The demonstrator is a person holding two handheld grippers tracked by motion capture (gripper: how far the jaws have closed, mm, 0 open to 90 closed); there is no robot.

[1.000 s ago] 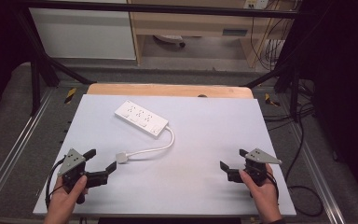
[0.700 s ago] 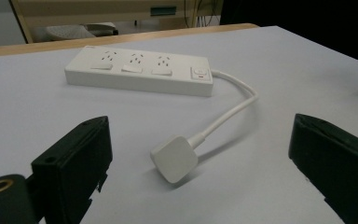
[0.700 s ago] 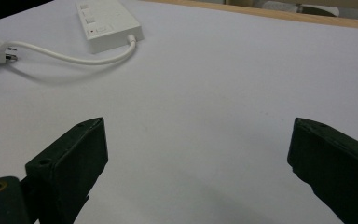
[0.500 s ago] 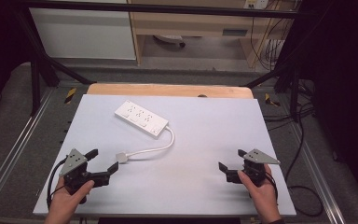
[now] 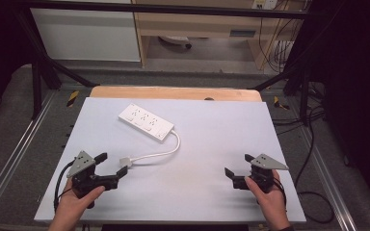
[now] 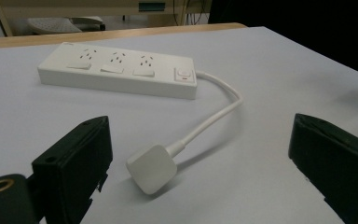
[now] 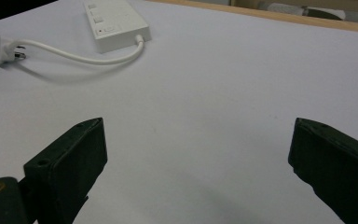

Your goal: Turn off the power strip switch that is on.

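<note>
— What is seen of the surface and the room?

— A pale sheet (image 5: 212,144) is laid over a wooden table (image 5: 173,93), with metal rails at both sides. A cabinet (image 5: 86,33) and loose cables (image 5: 313,120) are seen on the floor beyond.

— Where is the power strip?

— The power strip (image 5: 146,122) is laid at the far left of the sheet. Its cord (image 5: 166,151) is curved back to the plug (image 6: 151,168), found just ahead of the left gripper (image 5: 110,164), whose jaws are spread wide and empty. The right gripper (image 5: 236,166) is likewise held released, well apart.

— What is hard to make out?

— The socket markings cannot be read, and the room's edges are lost in darkness.
</note>
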